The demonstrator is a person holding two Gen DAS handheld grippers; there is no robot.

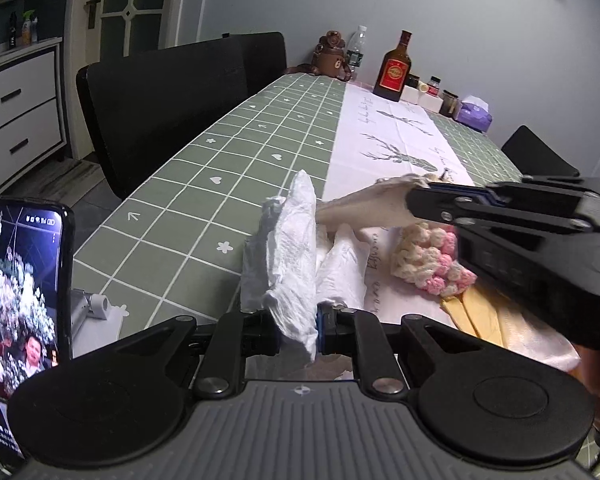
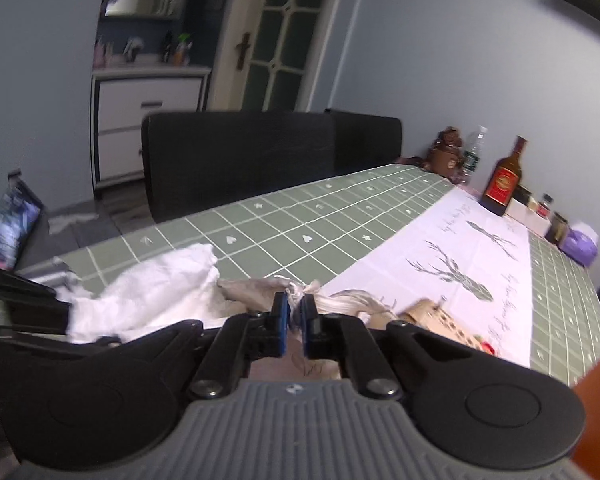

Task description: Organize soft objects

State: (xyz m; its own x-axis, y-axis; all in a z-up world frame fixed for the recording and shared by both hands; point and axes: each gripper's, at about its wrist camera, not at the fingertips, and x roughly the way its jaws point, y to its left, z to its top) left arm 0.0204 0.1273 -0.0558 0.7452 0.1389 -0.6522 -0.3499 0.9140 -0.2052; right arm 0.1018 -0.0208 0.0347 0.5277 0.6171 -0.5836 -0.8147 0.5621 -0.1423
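Near the worktop's (image 1: 204, 168) front edge we hold the left gripper (image 1: 298, 330) with its fingers nearly closed, pinching a crumpled white paper towel (image 1: 288, 256) that stands up between the blue pads and leans over the green checked cloth. Just beside the towel, toward the white runner (image 1: 388, 136) with its deer print, we see a beige soft piece (image 1: 364, 210) lifted off the cloth, stretched from the towel's side to the right gripper (image 2: 294, 314). That gripper's fingers are drawn almost together on a small bunch of this beige material; from its own camera the pads press a wrinkled tuft between them, with pale strands trailing toward the runner. Under the right gripper, on the runner's near end, lies a cream-and-pink crocheted piece (image 1: 432, 258), and closer to the front edge a folded yellow cloth (image 1: 476, 312) rests on a pale pink fabric (image 1: 540, 340).

At the front left corner a phone (image 1: 20, 288) stands upright with its screen lit. Along the far edge by the wall we see a brown bear figure (image 1: 332, 56), a clear water bottle (image 1: 357, 46), an amber liquor bottle (image 1: 394, 70), several small jars (image 1: 440, 94) and a purple tissue pack (image 1: 476, 112). Black chairs (image 1: 168, 120) line the worktop's left side.
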